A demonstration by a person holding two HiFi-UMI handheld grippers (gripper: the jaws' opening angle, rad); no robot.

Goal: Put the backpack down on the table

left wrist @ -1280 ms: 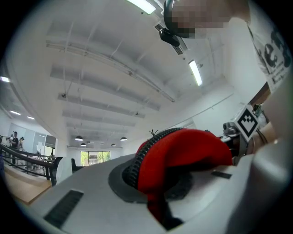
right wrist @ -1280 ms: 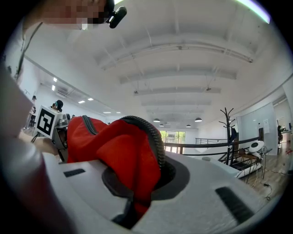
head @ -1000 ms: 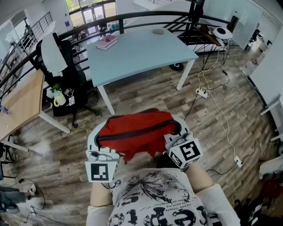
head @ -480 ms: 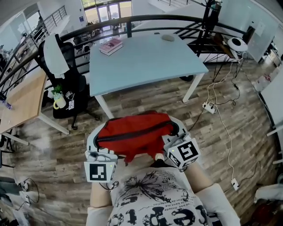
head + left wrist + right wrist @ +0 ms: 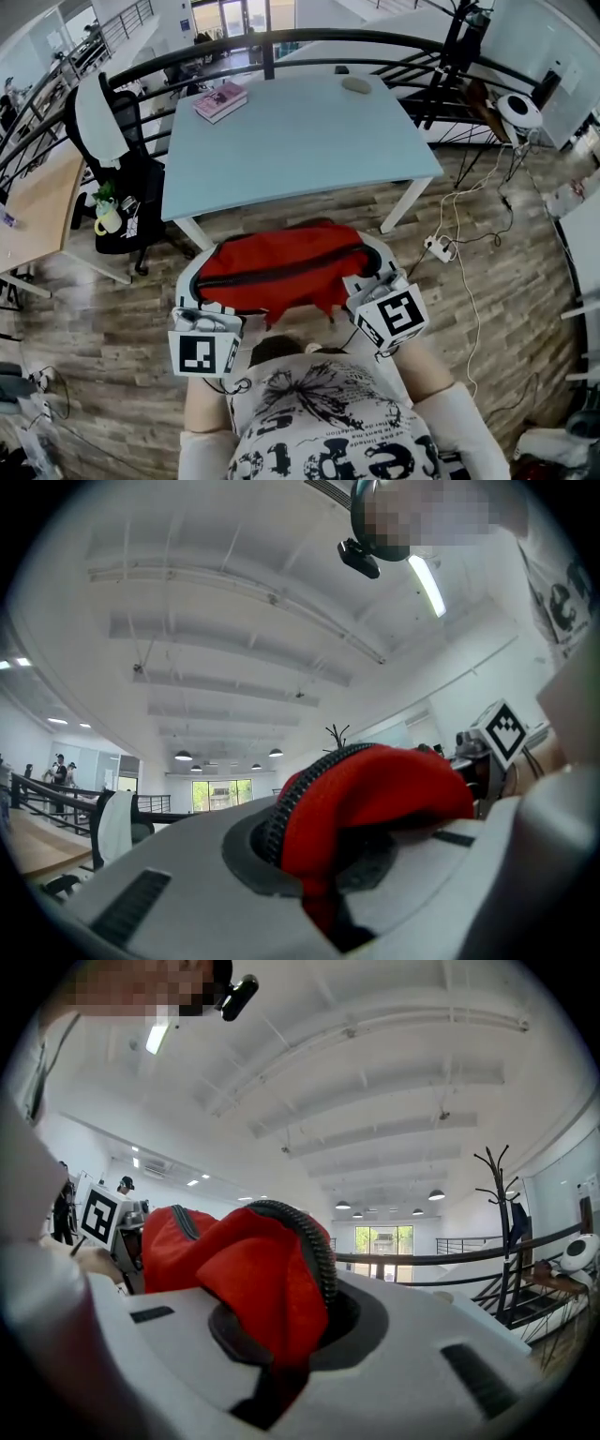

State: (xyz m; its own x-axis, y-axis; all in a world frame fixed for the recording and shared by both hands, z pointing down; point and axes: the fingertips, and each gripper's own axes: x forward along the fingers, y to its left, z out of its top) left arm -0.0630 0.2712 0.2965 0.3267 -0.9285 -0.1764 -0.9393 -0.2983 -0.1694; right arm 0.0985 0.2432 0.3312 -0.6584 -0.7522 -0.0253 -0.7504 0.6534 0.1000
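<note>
Over the wooden floor [image 5: 112, 319], backpack [image 5: 281, 267]: red, black zip along its top, carried in the air just short of the table [image 5: 309, 141]
Left gripper [image 5: 195, 286]: jaws clamped tight on red fabric at the backpack's left end
Right gripper [image 5: 380, 267]: jaws pinched on fabric and zip at the right end
Table: pale blue, beyond the backpack
Book [image 5: 221, 100]: on the table's far left corner
Grey object [image 5: 356, 84]: small, near the table's far edge
Chair [image 5: 117, 141]: left of the table, white cloth over its back

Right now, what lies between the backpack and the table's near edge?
Only bare wooden floor, as the head view shows; the backpack hangs short of the table.
</note>
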